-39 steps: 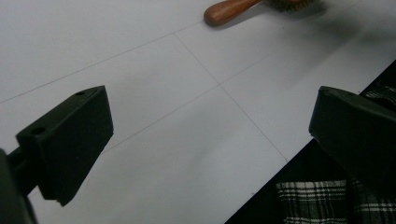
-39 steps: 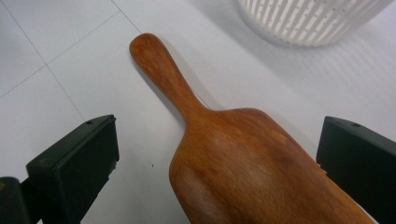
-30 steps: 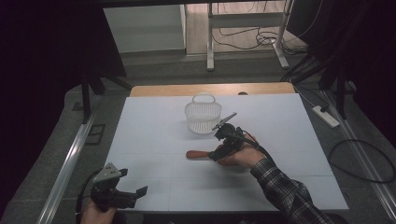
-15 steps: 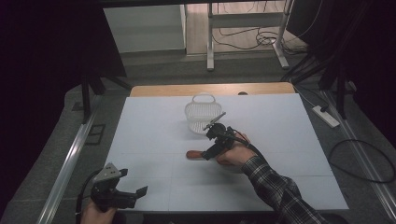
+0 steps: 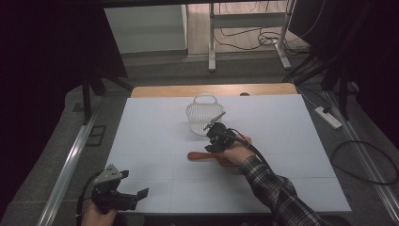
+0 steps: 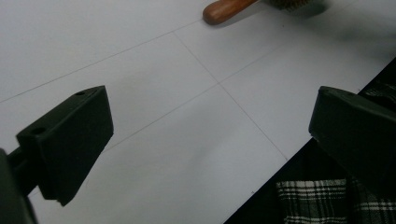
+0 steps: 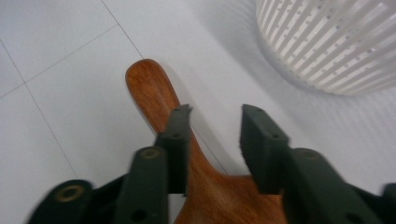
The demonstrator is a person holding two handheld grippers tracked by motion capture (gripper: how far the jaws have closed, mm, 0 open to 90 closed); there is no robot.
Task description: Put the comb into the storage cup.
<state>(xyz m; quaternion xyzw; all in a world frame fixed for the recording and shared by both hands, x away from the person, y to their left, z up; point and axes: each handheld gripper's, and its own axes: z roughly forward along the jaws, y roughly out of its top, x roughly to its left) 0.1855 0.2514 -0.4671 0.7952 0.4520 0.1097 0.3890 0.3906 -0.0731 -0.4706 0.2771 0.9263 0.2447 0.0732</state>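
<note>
Wooden brush [image 7: 159,93] flat on the white bench [image 5: 150,141], just before the white basket [image 5: 201,117]. Right tongs [image 7: 215,121] astride its handle, jaws just closing, not yet pressing the wood. Left tongs [image 6: 210,140] spread wide, nothing between, at the near bench edge.

Both grippers are black, blocky two-jaw tools. Left gripper [image 5: 123,197] carries a grey three-cornered plate [image 5: 111,172] on top and a black cable looping off its side; its jaws [image 6: 70,140] are thick matte black wedges with small round holes in the upper face. Right gripper [image 7: 217,140] has flat black pads on arms with brass-ringed screw holes, and a black cable trailing back along a dark plaid sleeve [image 5: 273,188] with pale check lines.
</note>
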